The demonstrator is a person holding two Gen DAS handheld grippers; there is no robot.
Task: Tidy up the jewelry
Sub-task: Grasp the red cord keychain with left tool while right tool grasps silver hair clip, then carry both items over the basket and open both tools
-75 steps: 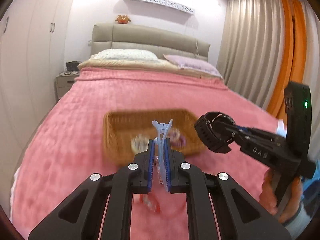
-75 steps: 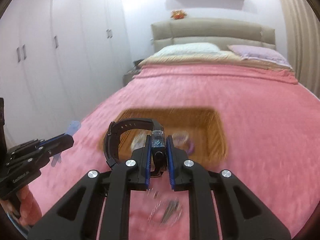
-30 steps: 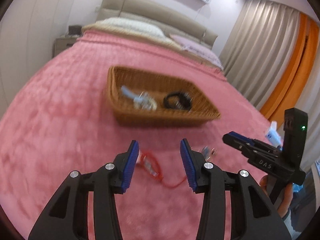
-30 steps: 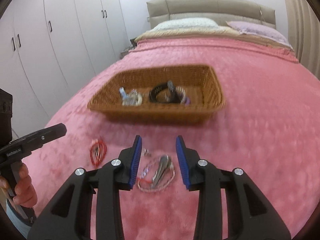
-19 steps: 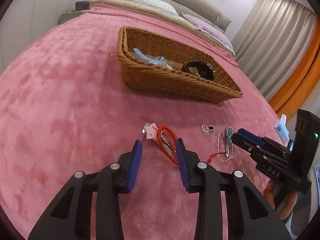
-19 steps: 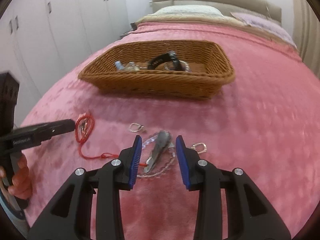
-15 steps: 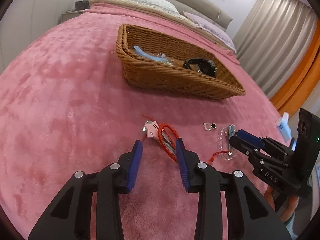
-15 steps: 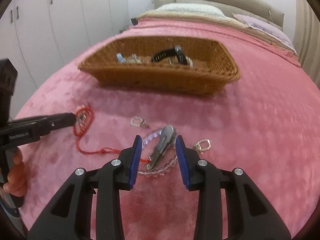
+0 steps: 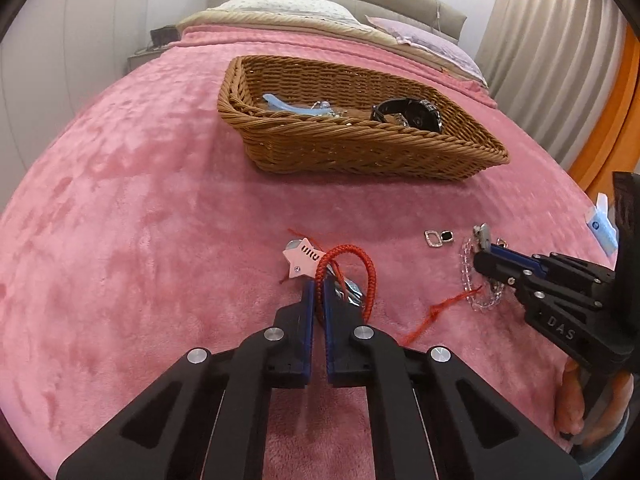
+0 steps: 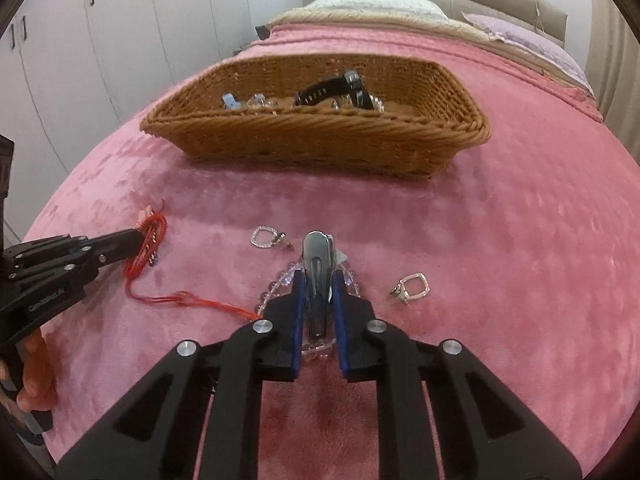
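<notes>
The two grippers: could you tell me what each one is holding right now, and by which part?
Left gripper pinches the red cord bracelet at its loop; right gripper clamps the silver hair clip along its middle.

Pink bed [image 9: 120, 208] bearing basket [image 9: 360, 152], scattered jewelry [image 10: 410, 288].

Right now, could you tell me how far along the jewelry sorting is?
Done: a black watch and a blue hair clip lie in the wicker basket. In hand: the left gripper pinches the red cord bracelet; the right gripper closes on the silver clip over the clear bead bracelet. Left: two small earrings on the blanket.
</notes>
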